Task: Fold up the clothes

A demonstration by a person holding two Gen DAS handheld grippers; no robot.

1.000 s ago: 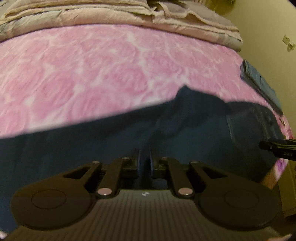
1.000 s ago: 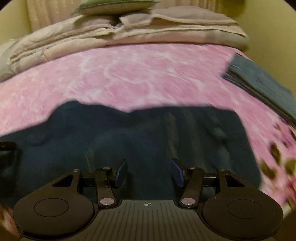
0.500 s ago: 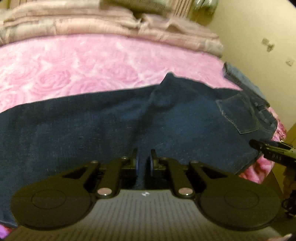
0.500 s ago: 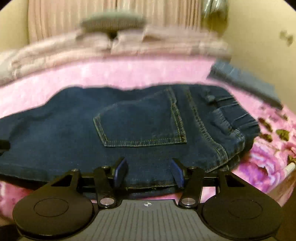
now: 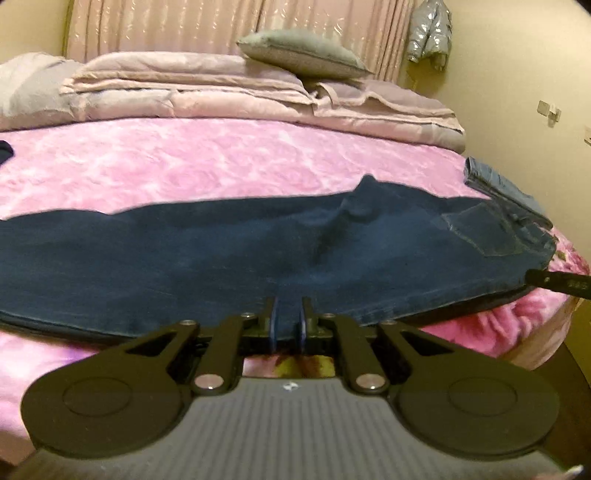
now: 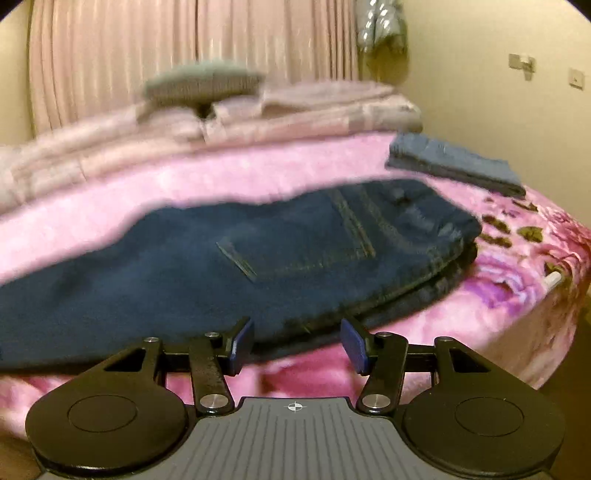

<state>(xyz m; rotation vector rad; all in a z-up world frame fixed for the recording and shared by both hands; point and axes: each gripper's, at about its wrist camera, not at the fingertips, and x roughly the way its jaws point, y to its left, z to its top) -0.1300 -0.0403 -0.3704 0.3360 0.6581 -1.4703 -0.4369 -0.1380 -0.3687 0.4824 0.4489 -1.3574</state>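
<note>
Denim, dark jeans (image 5: 229, 254): deep indigo, folded lengthwise so one leg lies on the other, stretched flat across the near part of the bed; a double edge shows along the near side.
Back pocket (image 6: 295, 247): faces up near the waistband end, with tan stitching and belt loops beside it.
Crotch point: pokes out on the far edge of the jeans, with a soft ridge just below it.
Left gripper (image 5: 287, 325): jaws nearly together, pinching the near edge of the jeans about midway along the leg.
Right gripper (image 6: 297, 345): jaws spread wide, sitting just off the near edge of the jeans by the seat; the pads touch no cloth that can be seen.
Folded lighter jeans (image 6: 454, 166): a grey-blue stack beyond the waistband end of the dark jeans, apart from them.
Blanket (image 5: 221, 166): pink fleece with a rose pattern, under the jeans.
Bedding (image 5: 236, 96): pale pink quilts folded in layers well beyond the jeans, with a grey-green pillow (image 5: 303, 55) on top.
Curtain (image 6: 184, 48): pink and pleated, behind the bedding.
Wall (image 6: 480, 92): cream, beyond the waistband end, with a silver jacket (image 5: 428, 33) hanging near the curtain.
</note>
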